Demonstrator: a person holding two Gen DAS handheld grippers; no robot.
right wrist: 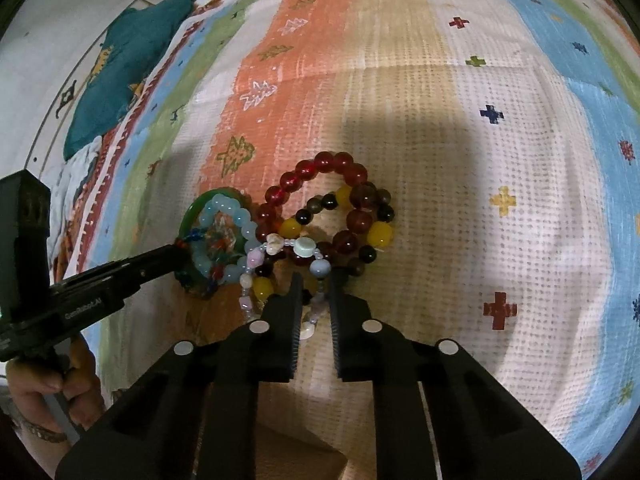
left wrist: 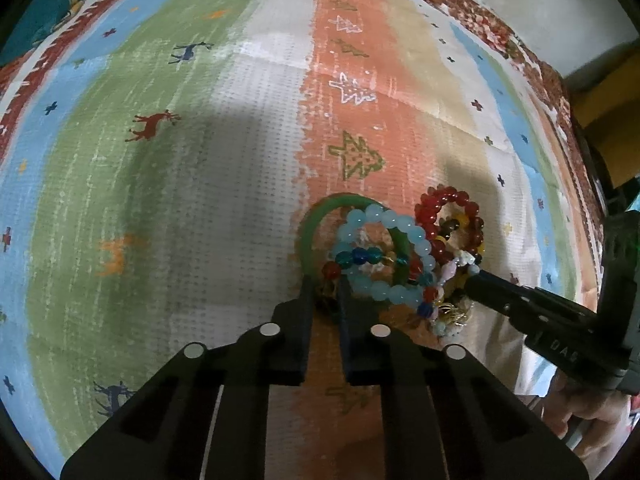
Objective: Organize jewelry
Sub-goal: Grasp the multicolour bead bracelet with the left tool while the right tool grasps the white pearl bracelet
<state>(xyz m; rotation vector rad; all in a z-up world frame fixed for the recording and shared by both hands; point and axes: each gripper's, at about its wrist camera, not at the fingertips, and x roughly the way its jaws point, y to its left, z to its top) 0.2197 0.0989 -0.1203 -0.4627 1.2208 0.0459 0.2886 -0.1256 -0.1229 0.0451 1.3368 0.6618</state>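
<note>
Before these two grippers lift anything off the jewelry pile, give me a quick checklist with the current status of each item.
1. Left gripper closed on a strand: ok, its tips are pinched at the dark multicolour beads by the green bangle.
2. Right gripper closed on a strand: ok, its tips pinch the pastel stone bracelet.
3. Each grip holds only one piece: cannot tell, the beads overlap at the tips.
4. Pieces untangled: not ok, the light blue bracelet lies across the bangle, and the red bead bracelet overlaps the yellow and black one.
5. Clear cloth for sorting: ok, bare on both sides.
</note>
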